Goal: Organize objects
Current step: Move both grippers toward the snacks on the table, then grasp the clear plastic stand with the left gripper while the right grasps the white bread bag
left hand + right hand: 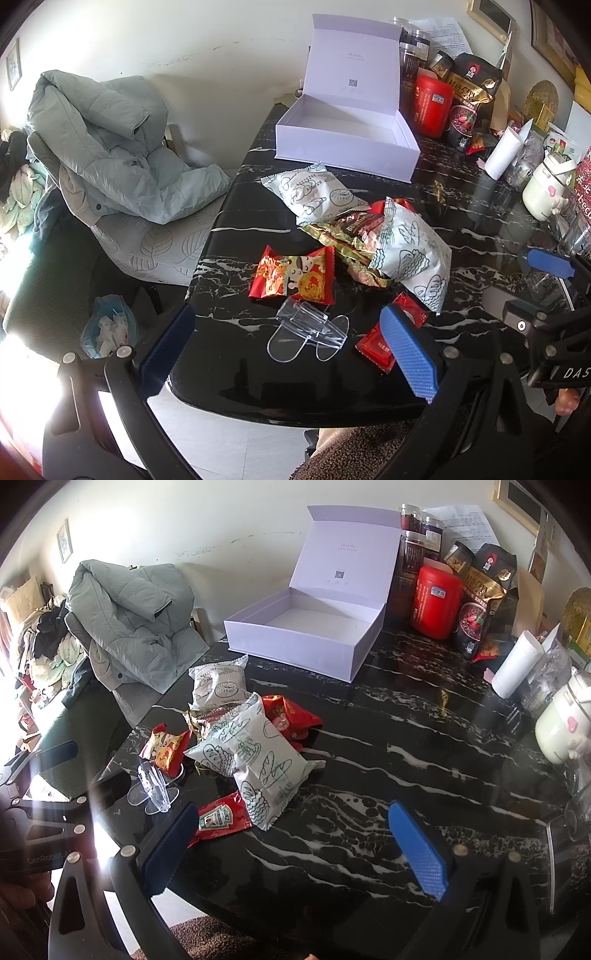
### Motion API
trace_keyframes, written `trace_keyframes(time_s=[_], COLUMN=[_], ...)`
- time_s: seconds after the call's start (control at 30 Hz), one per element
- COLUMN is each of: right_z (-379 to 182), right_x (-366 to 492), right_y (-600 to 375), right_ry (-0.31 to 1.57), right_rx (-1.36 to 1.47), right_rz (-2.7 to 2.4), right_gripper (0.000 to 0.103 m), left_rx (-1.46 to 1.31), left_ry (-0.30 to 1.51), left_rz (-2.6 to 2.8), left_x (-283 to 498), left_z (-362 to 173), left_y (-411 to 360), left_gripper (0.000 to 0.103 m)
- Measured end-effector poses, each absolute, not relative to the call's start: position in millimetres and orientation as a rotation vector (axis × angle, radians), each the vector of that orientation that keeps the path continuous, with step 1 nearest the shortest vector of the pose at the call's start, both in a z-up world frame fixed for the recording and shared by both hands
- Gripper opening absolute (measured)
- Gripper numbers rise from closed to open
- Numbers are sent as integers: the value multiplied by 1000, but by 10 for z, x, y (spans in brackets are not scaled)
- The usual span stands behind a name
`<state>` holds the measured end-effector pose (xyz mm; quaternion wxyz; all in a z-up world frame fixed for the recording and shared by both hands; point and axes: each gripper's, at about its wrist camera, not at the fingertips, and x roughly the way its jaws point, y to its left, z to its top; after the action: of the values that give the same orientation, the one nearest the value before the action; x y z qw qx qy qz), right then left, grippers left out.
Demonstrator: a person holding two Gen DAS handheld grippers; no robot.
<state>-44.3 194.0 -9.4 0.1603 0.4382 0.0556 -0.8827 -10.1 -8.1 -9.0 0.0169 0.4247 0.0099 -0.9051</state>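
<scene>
An open, empty white box (343,146) (306,642) stands at the back of the black marble table (295,384) (406,760). In front of it lie snack packets: two white bread packets (314,192) (410,254) (258,753), a red cartoon packet (295,277) (166,749), a gold wrapper (343,236), a red ketchup sachet (380,345) (218,818) and a clear plastic stand (310,328) (153,786). My left gripper (291,350) is open and empty, just above the near edge by the stand. My right gripper (295,845) is open and empty, above bare table right of the ketchup sachet.
A red canister (432,105) (437,602), jars, a dark snack bag (480,602), a paper roll (517,664) and a white jar (561,727) crowd the table's back and right. A chair with a grey jacket (110,147) stands to the left.
</scene>
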Motion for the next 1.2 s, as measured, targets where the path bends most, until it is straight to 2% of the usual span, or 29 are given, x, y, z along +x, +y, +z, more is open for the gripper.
trace_keyframes(time_s=[0.7,0.97,1.2], right_z=[-462,-609,-675], right_x=[-529,-630,-719], right_y=[1896,1847,1847], right_ry=[121,113,104], right_rx=[1339,1351,1346], right_rz=[-2366,-2324,-2319], right_gripper=[103,99,97], left_rx=[1444,1516,1542], left_ry=[136,219,233], left_rz=[-2759,-2736,-2757], left_x=[-191,-290,-355], left_z=[-450,-641,-715], left_y=[-132,-209,-167], left_gripper=[100,90,86])
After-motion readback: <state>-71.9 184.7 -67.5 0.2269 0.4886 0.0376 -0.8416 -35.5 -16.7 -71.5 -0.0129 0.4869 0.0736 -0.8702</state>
